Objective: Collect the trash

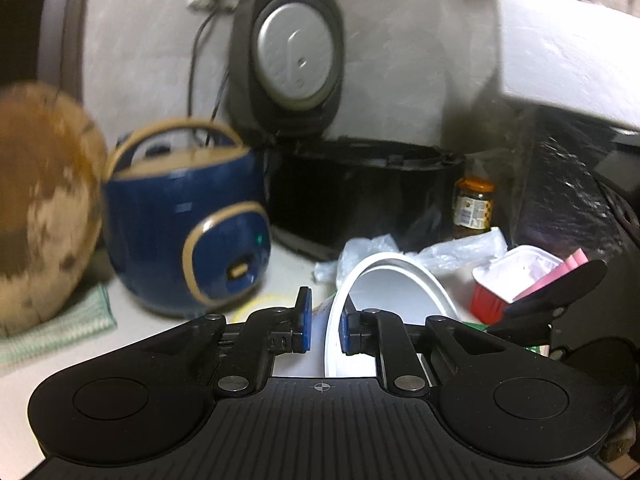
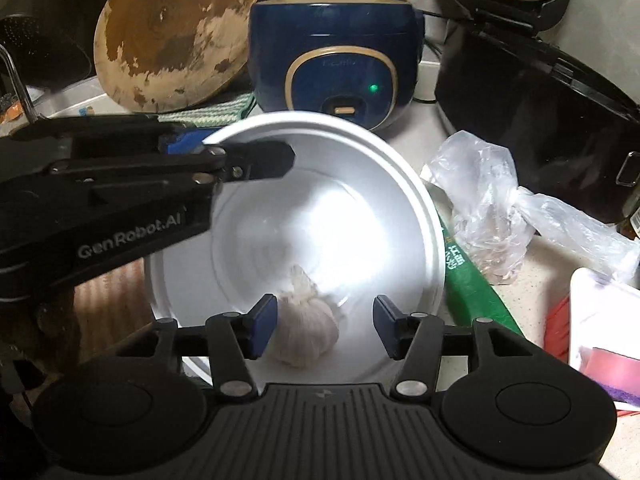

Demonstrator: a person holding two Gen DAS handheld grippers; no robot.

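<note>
A: The left hand-held gripper (image 1: pixel 324 326) is clamped on the rim of the white bowl (image 1: pixel 400 284), one pad inside the wall and one outside, so the bowl hangs tilted on edge.

B: I'd judge that tilt is deliberate, turning the mouth toward the right hand-held gripper (image 2: pixel 324 330). Its jaws stand apart with nothing pressed between them, and the small white tied bundle (image 2: pixel 302 330) lies just ahead of them, inside the bowl near the low side, closer to the left pad.

A: So the bowl serves as the collecting vessel, I'd say, with that bundle already in it.

B: The left wrist view never shows the bundle; it only sees the rim edge-on. The right wrist view gives the whole inside.

A: And the right view shows more trash off to the right of its jaws: a crumpled clear plastic bag (image 2: pixel 492 208) on the bench (image 2: pixel 416 140), and a green wrapper (image 2: pixel 476 288) tucked under the bowl's rim.

B: The left view adds a red and white tub (image 1: pixel 508 284) to its right, and beyond it a jar (image 1: pixel 474 208) by the open black cooker (image 1: pixel 360 192).
</note>
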